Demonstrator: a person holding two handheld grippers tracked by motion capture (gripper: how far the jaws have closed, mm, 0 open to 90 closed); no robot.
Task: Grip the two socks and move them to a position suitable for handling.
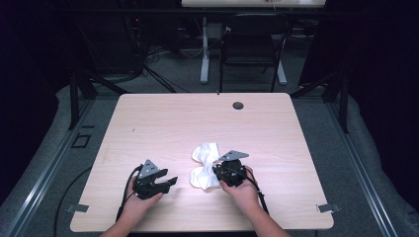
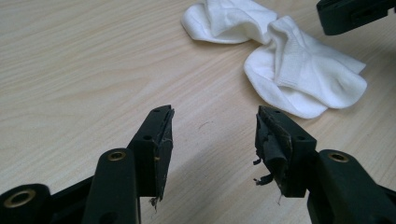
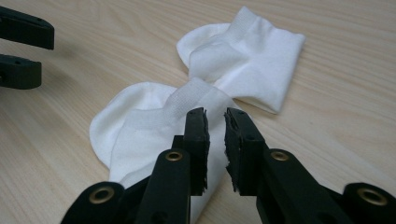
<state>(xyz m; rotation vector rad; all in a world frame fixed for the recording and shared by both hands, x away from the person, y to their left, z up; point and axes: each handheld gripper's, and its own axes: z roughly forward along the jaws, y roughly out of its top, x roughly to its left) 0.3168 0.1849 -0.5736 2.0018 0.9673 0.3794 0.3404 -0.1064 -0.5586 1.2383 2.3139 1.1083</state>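
Two white ankle socks lie on the wooden table, touching each other. The nearer sock lies flat, and the farther sock is bunched just behind it. My right gripper hovers over the nearer sock's cuff. Its jaws stand a narrow gap apart with nothing pinched between them. My left gripper rests to the left of the socks, jaws wide open over bare wood. Each gripper shows in the other's view: right gripper, left gripper.
A round cable hole sits near the table's far edge. Behind the table stand a dark chair and a desk leg. Cables trail from both grippers toward the near edge.
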